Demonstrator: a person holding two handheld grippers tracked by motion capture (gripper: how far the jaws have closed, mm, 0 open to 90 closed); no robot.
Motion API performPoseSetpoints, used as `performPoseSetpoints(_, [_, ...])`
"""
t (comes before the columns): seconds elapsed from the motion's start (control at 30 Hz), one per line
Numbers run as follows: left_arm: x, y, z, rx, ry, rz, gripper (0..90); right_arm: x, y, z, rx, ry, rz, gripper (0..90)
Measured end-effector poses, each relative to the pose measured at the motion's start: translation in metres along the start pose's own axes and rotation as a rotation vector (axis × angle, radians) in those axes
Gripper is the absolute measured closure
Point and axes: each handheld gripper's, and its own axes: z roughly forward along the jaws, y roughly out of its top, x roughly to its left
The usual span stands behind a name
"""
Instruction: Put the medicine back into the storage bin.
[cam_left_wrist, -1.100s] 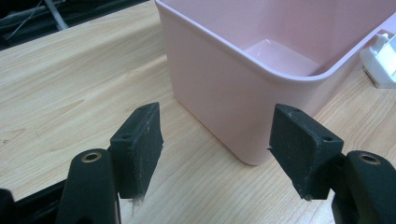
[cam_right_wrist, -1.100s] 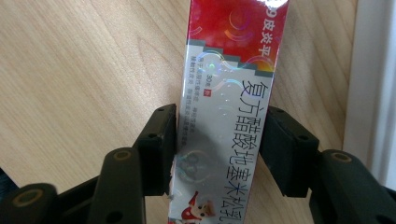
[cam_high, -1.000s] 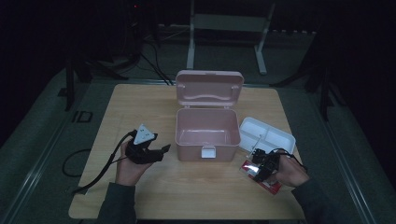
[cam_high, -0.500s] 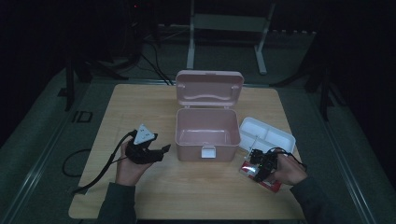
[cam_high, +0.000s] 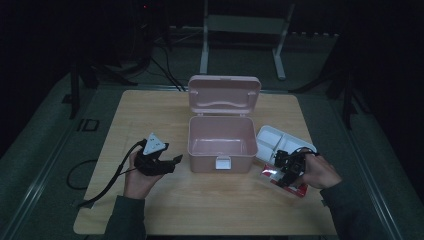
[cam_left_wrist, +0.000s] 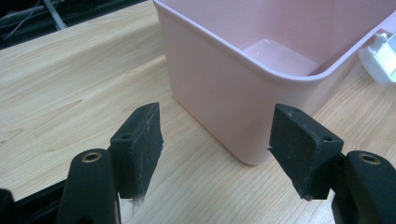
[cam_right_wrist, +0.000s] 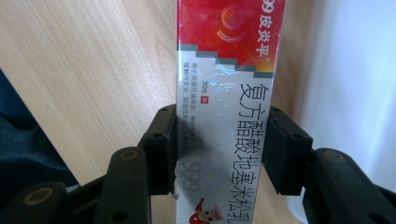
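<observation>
A pink plastic box (cam_high: 205, 161) stands open mid-table with its lid (cam_high: 223, 95) tipped up behind it; its near corner (cam_left_wrist: 224, 93) shows close up. Just left of the box, my left gripper (cam_high: 172, 162) (cam_left_wrist: 217, 144) is open and level, with nothing between its pads. To the right of the box, my right gripper (cam_high: 279, 172) (cam_right_wrist: 219, 140) is shut on a long red and silver carton (cam_high: 295, 189) (cam_right_wrist: 224, 70) with printed characters. Its jaws have just been closing, and the pads now press on the carton's two sides.
A white divided tray (cam_high: 272, 137) (cam_right_wrist: 355, 70) lies on the table right of the box, beside the carton. The box's white latch (cam_high: 223, 162) (cam_left_wrist: 380, 65) hangs on its front wall. A black cable (cam_high: 95, 185) trails left from my left gripper.
My right gripper has risen a little with the carton between its jaws. The left gripper and the box have stayed where they were.
</observation>
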Motion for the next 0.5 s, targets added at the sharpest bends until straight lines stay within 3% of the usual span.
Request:
performPoseSetpoints(0.23, [-0.001,0.000,0.001,0.001,-0.002,-0.002,34.0,-0.007,0.011,-0.042,-0.011,-0.048,-0.028,51.1])
performPoseSetpoints(0.5, [-0.001,0.000,0.002,0.002,-0.007,0.000,34.0,-0.016,0.039,-0.081,-0.013,-0.090,-0.078,51.1])
